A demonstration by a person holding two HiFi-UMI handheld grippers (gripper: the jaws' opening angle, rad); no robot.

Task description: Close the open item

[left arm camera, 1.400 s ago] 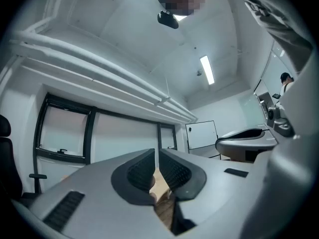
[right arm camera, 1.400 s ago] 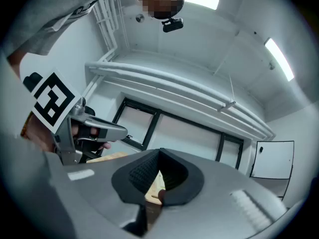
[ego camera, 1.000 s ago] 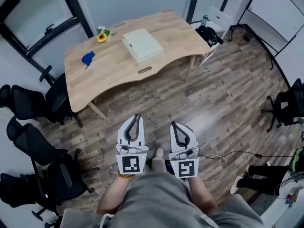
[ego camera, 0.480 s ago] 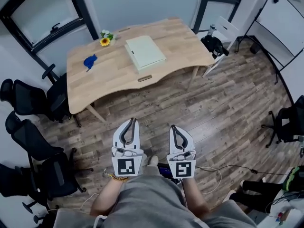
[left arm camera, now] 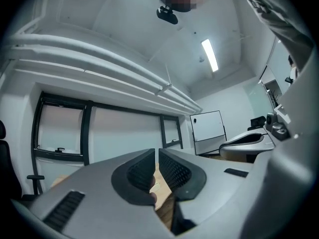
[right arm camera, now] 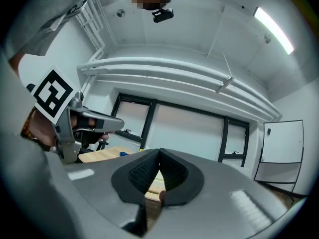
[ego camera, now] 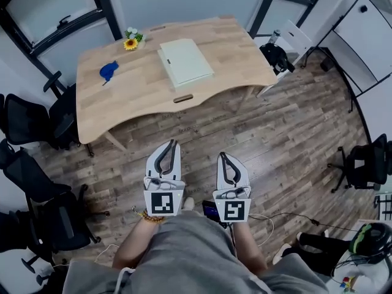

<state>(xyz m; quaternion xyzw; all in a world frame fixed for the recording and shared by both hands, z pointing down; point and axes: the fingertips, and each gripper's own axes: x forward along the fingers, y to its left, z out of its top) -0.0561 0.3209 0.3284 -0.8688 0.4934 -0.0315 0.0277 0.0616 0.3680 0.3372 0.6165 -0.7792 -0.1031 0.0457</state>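
Note:
A pale, flat, book-like item (ego camera: 185, 61) lies on the wooden table (ego camera: 135, 97), far ahead of both grippers. My left gripper (ego camera: 171, 144) and right gripper (ego camera: 222, 155) are held side by side over the wood floor, pointing level toward the table. Both are shut with nothing between the jaws. In the left gripper view the left gripper (left arm camera: 156, 151) has its pads nearly touching, with a strip of table showing behind them. In the right gripper view the right gripper (right arm camera: 159, 151) is pinched together, and the left gripper's marker cube (right arm camera: 50, 96) shows at the left.
A blue object (ego camera: 108, 71) and a small sunflower (ego camera: 130, 41) sit on the table's far left. Black office chairs (ego camera: 37, 182) crowd the left wall. A white chair with a black bag (ego camera: 278, 51) stands right of the table. A phone (ego camera: 211, 210) and cable lie by my feet.
The person and both grippers have moved forward; the table looks a little larger and sits further left in the head view. Both grippers stay shut and empty.

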